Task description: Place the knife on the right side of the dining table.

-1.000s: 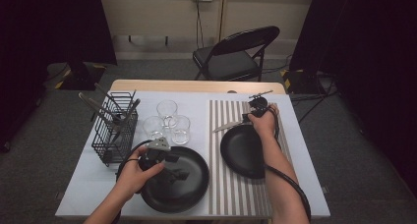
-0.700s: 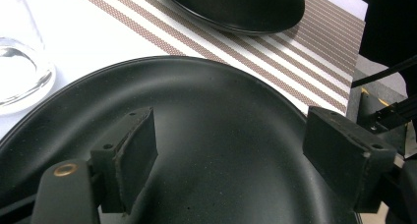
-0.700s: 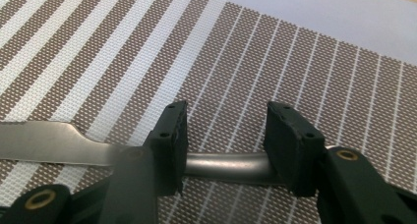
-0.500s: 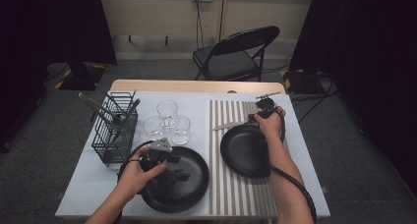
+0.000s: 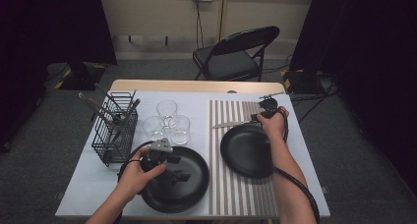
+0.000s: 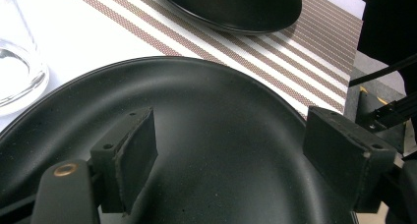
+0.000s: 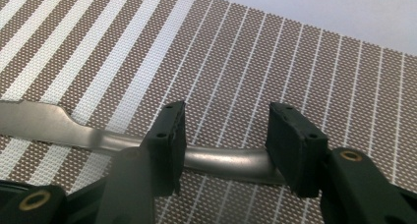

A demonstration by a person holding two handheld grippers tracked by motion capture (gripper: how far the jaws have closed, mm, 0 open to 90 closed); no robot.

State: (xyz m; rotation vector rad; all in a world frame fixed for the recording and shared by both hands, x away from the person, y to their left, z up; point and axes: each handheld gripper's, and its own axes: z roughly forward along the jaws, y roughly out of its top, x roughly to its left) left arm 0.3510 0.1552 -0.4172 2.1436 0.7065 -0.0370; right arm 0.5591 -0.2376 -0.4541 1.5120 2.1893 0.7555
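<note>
1. Beside the striped placemat (image 5: 244, 160), on its left, I see the near black plate (image 5: 174, 182); its front rim comes close to the table (image 5: 93, 184) edge, with a bare strip of table on the plate's left.
2. On the placemat lies the second black plate (image 5: 247, 149). Behind this plate, I see free mat, and there the knife (image 5: 232, 124) lies across the stripes.
3. Left of the placemat, at the back, three glasses (image 5: 167, 121) stand close together, and further left the wire basket (image 5: 115, 130) with utensils is near the table's left edge.
4. My left hand (image 5: 135, 177) comes from the bottom and holds the left gripper (image 5: 169, 165) over the near plate, pointing toward the placemat.
5. My right arm reaches along the placemat's right side, and the right gripper (image 5: 260, 115) is behind the far plate, at the knife handle.
6. From the left gripper view, I see its jaws wide apart above the plate (image 6: 211, 135) surface, holding nothing; one glass (image 6: 17, 52) is at the left.
7. From the right gripper view, the right gripper (image 7: 226, 130) stands with a jaw on each side of the knife (image 7: 98, 135) handle, with a gap visible, so not yet closed on it. The high view is too small to show this.
</note>
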